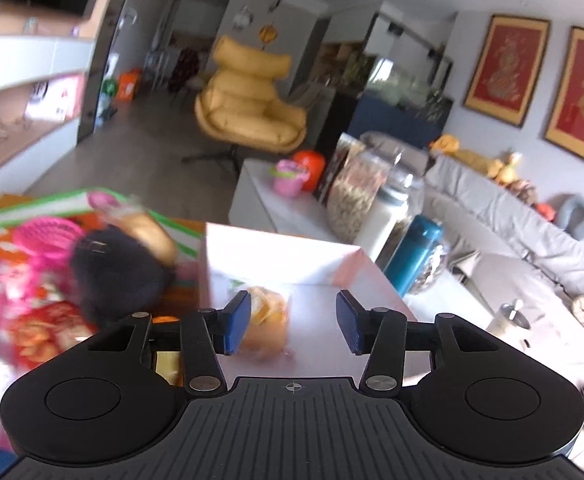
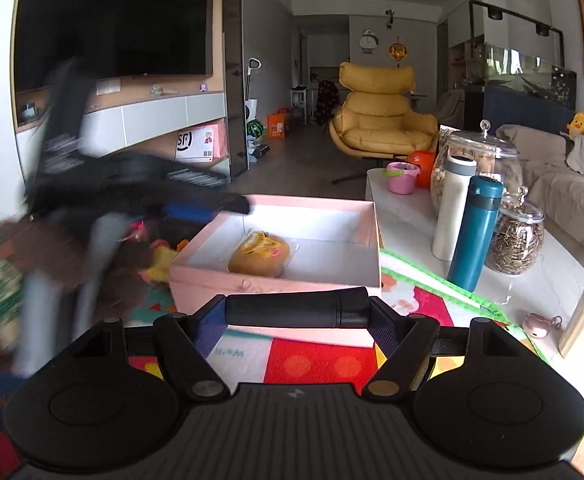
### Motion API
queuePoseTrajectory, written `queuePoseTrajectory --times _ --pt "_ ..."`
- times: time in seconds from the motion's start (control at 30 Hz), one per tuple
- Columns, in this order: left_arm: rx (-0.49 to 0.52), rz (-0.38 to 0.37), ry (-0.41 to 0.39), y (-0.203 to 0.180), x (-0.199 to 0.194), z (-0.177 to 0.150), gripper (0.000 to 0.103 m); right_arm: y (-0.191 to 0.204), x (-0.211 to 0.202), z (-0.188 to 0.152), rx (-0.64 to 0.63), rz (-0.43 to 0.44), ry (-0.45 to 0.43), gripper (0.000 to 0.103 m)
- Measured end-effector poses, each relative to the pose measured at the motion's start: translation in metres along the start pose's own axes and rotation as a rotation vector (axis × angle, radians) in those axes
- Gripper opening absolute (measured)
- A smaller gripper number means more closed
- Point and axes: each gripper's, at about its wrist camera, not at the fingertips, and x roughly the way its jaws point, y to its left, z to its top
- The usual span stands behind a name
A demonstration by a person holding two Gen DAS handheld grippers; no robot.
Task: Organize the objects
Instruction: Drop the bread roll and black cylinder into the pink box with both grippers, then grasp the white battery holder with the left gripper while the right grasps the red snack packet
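Observation:
A pink open box (image 2: pixel 315 204) sits on a colourful play mat (image 2: pixel 323 364). A wrapped golden bun (image 2: pixel 259 255) lies inside it; it also shows in the left wrist view (image 1: pixel 270 320), on the box floor. My left gripper (image 1: pixel 293 322) is open above the box (image 1: pixel 292 256), its blue pads either side of the bun. It appears blurred in the right wrist view (image 2: pixel 196 204) at the box's left edge. My right gripper (image 2: pixel 297 314) is shut on a black cylinder (image 2: pixel 297 312), held crosswise in front of the box.
A white bottle (image 2: pixel 451 208), a teal bottle (image 2: pixel 477 232), glass jars (image 2: pixel 513 236) and a pink cup (image 2: pixel 401 178) stand on the white table at right. Soft toys (image 2: pixel 160 260) lie left of the box. A yellow armchair (image 2: pixel 379 112) stands behind.

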Motion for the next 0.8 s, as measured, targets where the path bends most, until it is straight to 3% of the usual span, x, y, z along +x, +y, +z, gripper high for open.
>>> queuePoseTrajectory --times 0.13,0.17,0.2,0.3,0.47,0.6,0.67,0.8 --pt "0.128 0.033 -0.026 0.008 -0.052 -0.022 0.051 -0.001 0.031 0.037 0.011 0.022 -0.034 0.076" --pt "0.167 0.053 -0.023 0.011 -0.062 -0.029 0.051 0.001 0.038 0.043 0.016 0.021 -0.034 0.086" --pt "0.204 0.08 -0.021 0.017 -0.074 -0.036 0.051 0.001 0.049 0.05 0.028 0.004 -0.026 0.103" --pt "0.262 0.18 0.01 0.036 -0.093 -0.053 0.052 0.005 0.068 0.052 0.046 -0.006 -0.007 0.103" --pt "0.164 0.32 0.065 0.085 -0.106 -0.063 0.052 0.025 0.07 0.012 -0.014 0.029 0.047 0.103" --pt "0.089 0.4 0.061 0.113 -0.095 -0.057 0.052 0.038 0.069 -0.02 -0.036 0.03 0.102 0.103" --pt "0.052 0.397 0.056 0.125 -0.094 -0.052 0.052 0.038 0.07 -0.033 -0.024 0.036 0.131 0.103" --pt "-0.041 0.362 0.122 0.15 -0.074 -0.045 0.051 0.031 0.075 -0.046 0.025 0.035 0.178 0.103"
